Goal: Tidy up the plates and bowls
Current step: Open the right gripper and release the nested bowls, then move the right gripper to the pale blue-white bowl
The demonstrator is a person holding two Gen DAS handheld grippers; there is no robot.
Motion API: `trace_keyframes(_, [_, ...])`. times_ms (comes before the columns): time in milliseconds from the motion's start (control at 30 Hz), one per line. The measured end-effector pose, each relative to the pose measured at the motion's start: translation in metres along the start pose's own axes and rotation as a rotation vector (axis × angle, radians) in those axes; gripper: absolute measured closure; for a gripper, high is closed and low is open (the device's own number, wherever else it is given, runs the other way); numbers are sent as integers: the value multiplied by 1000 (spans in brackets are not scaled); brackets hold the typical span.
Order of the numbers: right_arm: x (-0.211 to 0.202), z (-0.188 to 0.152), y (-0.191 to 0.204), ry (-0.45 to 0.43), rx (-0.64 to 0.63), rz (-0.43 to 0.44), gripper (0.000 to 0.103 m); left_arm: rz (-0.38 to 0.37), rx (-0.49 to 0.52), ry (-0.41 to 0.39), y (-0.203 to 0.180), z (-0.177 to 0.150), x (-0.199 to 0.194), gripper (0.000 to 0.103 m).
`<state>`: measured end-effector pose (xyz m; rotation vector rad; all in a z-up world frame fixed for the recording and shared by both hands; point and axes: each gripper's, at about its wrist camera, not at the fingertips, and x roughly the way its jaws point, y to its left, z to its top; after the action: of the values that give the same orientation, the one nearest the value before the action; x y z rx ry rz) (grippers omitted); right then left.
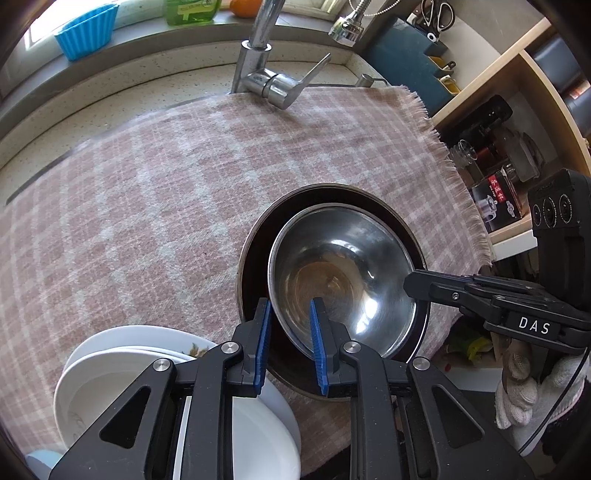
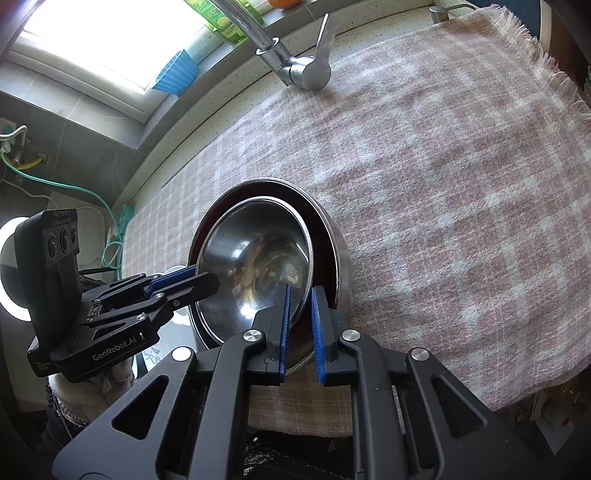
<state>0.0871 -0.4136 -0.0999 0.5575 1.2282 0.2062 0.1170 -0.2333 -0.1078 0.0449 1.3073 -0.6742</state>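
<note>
Both tools angle steeply downward: the left tool (image 1: pixel 290 345) and right tool (image 2: pixel 300 325) each clench the steel bowl's (image 1: pixel 343 273) near rim.

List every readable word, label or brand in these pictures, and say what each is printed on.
"DAS": white label on the right hand-held gripper, seen from the left wrist.
"GenRobot.AI": side of the left hand-held gripper, seen from the right wrist.
Red label on the boxed item on the shelf: characters too small to read.
Green bottle label: too blurred to read.

Shiny steel bowl (image 1: pixel 343 273), rough woven checked cloth (image 1: pixel 147 206), glossy white plates (image 1: pixel 110 373), chrome tap (image 1: pixel 269 81)
</note>
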Motion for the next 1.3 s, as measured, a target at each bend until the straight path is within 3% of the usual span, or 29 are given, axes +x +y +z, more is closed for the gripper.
trace_keyframes(467, [-6, -4, 5, -12, -22, -8, 90, -14, -23, -36, 4, 0, -14, 84])
trace_keyframes(600, [-5, -4, 15, -19, -68, -46, 86, -21, -29, -54, 3, 1, -22, 84])
trace_keyframes(767, [2, -5, 21, -28, -123, -113, 86, -34, -42, -91, 6, -1, -39, 84])
trace_keyframes(1233, [6, 0, 21, -23, -129, -122, 86, -60, -174, -238, 46, -28, -104, 84])
trace_keyframes(1300, [3, 1, 23, -35, -128, -110, 79, -51, -204, -262, 57, -38, -115, 84])
